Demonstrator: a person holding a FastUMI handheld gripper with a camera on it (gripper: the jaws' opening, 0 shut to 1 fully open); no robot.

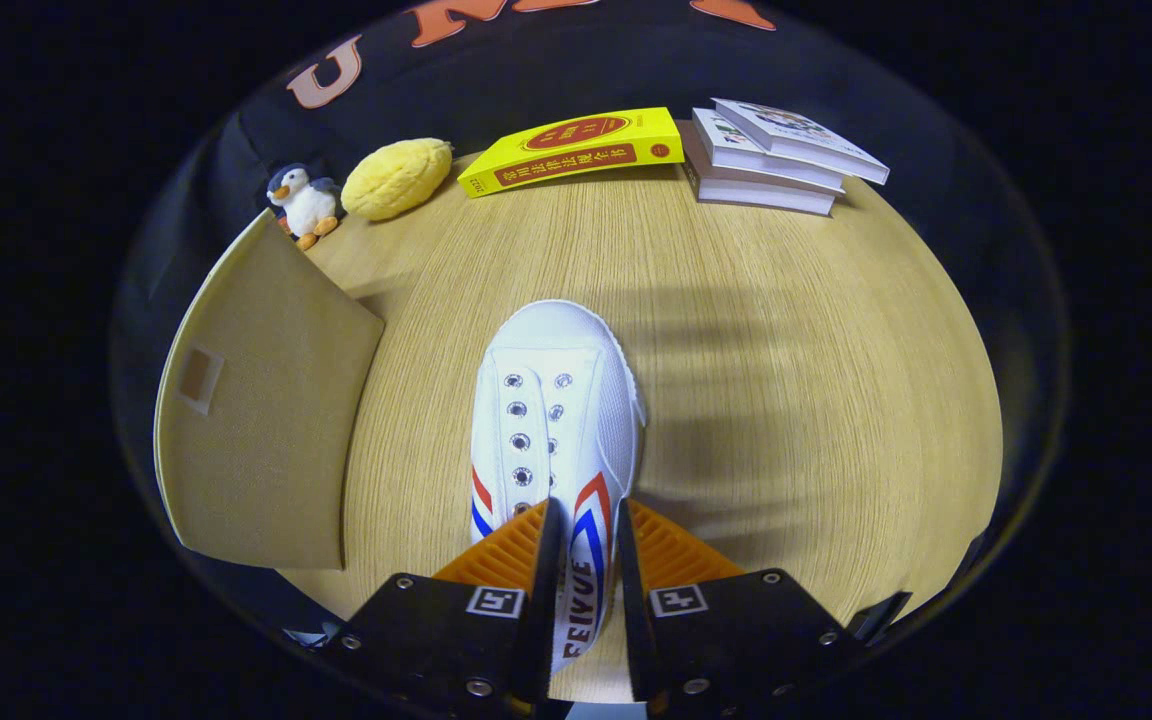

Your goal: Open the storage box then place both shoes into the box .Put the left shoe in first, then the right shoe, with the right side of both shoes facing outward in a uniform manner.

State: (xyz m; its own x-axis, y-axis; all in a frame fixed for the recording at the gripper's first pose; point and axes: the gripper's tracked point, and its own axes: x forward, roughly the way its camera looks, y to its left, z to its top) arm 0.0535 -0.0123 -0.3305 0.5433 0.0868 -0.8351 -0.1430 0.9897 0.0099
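The tool (pixel 586 545) is clamped on the white shoe's (pixel 551 400) side wall. The shoe reads "FEIYUE", with red and blue chevrons and lace-less eyelets.

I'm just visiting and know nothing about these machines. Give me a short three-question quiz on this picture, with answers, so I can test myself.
1. True or false: the gripper is shut on the side wall of the white shoe.
2. What stands beside the yellow plush? A) penguin toy B) cup C) clock
3. Fill in: the shoe's toe points toward the yellow ____ at the table's far edge.

Key: 1 true; 2 A; 3 book.
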